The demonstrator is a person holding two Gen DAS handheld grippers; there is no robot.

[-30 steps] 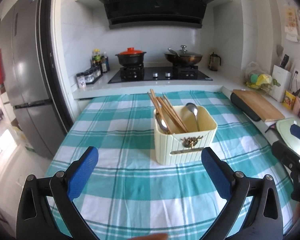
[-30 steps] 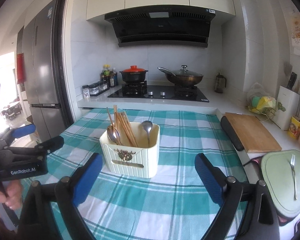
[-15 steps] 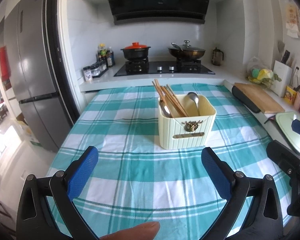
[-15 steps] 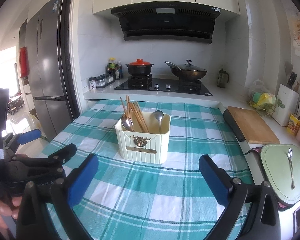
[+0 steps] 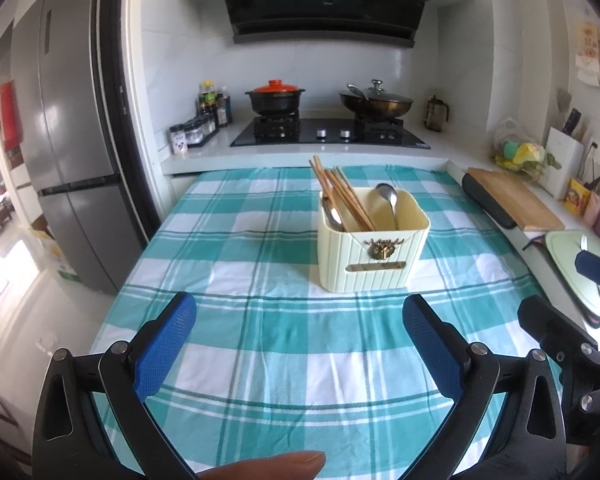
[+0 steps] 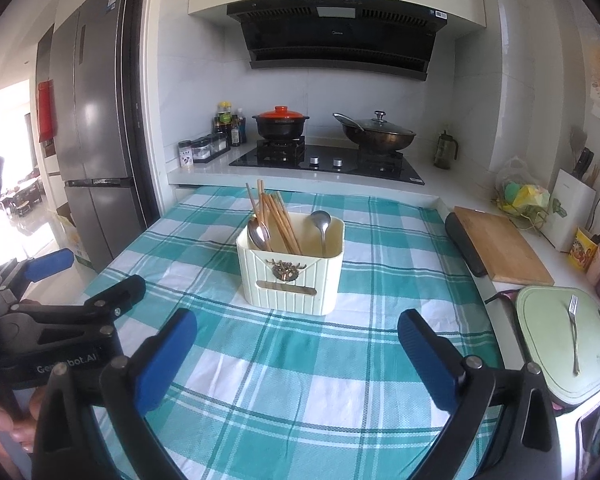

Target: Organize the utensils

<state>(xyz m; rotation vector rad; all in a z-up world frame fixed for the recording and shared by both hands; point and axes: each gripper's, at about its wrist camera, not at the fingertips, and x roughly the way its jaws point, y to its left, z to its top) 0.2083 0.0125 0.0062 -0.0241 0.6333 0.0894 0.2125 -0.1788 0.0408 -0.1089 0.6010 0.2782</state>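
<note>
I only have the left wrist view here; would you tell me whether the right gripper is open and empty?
Observer: Yes. In the right wrist view the right gripper is wide open with nothing between its blue pads. It faces the utensil holder across the checked cloth.
Operator: Thank you. Is any utensil left outside the holder?
Observer: One fork lies alone on the pale green board on the counter to the right of the table. Its tines point toward the far end.
</note>
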